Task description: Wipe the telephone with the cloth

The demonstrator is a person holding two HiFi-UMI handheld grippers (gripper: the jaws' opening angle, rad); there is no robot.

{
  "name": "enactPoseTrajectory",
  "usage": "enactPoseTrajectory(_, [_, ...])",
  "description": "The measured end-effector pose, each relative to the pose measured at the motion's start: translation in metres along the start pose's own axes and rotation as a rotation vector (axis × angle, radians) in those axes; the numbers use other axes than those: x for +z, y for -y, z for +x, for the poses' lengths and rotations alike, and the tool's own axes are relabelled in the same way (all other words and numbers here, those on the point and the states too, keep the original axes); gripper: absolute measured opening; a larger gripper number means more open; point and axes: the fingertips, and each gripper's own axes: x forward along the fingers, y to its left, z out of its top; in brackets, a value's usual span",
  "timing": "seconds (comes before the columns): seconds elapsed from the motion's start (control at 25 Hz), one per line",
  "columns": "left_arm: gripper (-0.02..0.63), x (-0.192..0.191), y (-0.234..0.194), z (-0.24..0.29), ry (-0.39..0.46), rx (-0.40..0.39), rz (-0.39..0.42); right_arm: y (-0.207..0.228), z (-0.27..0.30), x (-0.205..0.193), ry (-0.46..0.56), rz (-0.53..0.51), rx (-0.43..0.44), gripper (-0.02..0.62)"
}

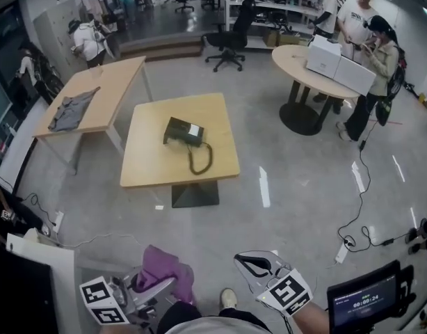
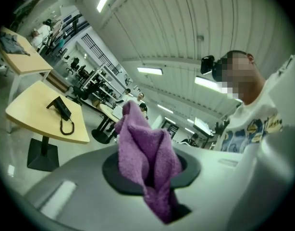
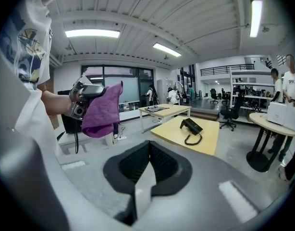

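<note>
- Head view: from the person's head, steeply down over the floor, counter [image 1: 158, 162] well ahead.
- Left gripper view: along its jaws, tilted.
- Right gripper view: along its jaws, upright.
- All three share the distant counter and telephone [image 1: 184, 132].

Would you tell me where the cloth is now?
The cloth is clamped in the left gripper, bottom left of the head view, far from the telephone.

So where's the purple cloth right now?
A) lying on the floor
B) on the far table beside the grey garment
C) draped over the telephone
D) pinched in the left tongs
D: the purple cloth sticks up from between the closed left tongs, far from the telephone sitting on its table.
</note>
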Motion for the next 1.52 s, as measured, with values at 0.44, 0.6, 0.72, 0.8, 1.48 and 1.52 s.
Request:
enactPoseTrajectory(0.44, [0.087,-0.011,0.032,-0.034,0.008,-0.068,0.015,-0.056,-0.023,0.024,0.06,0.014,-0.051,0.003])
enactPoseTrajectory(0.6, [0.087,-0.013,0.032,-0.064,0.011,-0.065,0.022,-0.089,-0.013,0.04,0.087,0.003,-0.063,0.003])
enactPoseTrajectory(0.72, [0.087,-0.015,0.033,-0.084,0.011,-0.078,0.024,-0.109,-0.01,0.042,0.09,0.02,-0.084,0.003])
enactPoseTrajectory(0.8, [0.087,-0.017,0.035,-0.096,0.016,-0.083,0.026,-0.122,-0.009,0.042,0.087,0.024,-0.089,0.003])
enactPoseTrajectory(1.48, [0.087,-0.027,0.04,-0.145,-0.03,-0.175,0.026,-0.183,-0.001,0.065,0.098,0.0,-0.17,0.002])
enactPoseTrajectory(1.52, [0.087,-0.027,0.04,-0.145,-0.028,-0.178,0.026,-0.184,-0.001,0.065,0.096,-0.003,-0.172,0.002])
